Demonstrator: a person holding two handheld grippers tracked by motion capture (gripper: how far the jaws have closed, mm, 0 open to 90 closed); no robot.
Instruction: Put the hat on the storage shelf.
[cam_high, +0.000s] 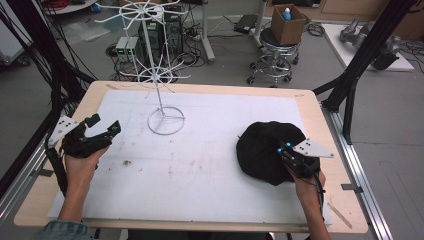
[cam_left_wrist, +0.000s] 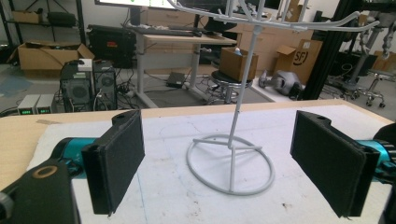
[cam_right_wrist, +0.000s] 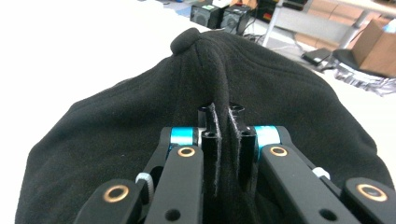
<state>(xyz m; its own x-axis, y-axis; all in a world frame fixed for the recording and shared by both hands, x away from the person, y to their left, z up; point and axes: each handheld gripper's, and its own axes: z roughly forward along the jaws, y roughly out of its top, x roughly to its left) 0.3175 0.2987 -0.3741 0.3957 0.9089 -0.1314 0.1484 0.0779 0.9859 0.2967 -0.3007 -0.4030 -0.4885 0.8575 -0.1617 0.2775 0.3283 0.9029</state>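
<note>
The right gripper (cam_right_wrist: 223, 135) pinched a fold of the black cap (cam_high: 265, 147) lying at the mat's four o'clock, while the left gripper (cam_left_wrist: 233, 163), at nine o'clock, gaped wide and empty toward the white wire rack (cam_high: 161, 95).

Black cap (cam_high: 267, 150) near the table's (cam_high: 210, 89) right edge: its near side is hidden under the right gripper (cam_high: 286, 148) in the high view; brim can't be made out. In the right gripper view the cap (cam_right_wrist: 140, 121) runs off the bottom edge and the pinched fold (cam_right_wrist: 223, 154) disappears between the closed jaws. White wire stand (cam_left_wrist: 231, 161): its top arms are cut by the upper edge of the left gripper view. Small brown specks (cam_high: 126, 162) on the white mat (cam_high: 210, 165) are too tiny to identify. Left forearm is cut off at the bottom edge.
</note>
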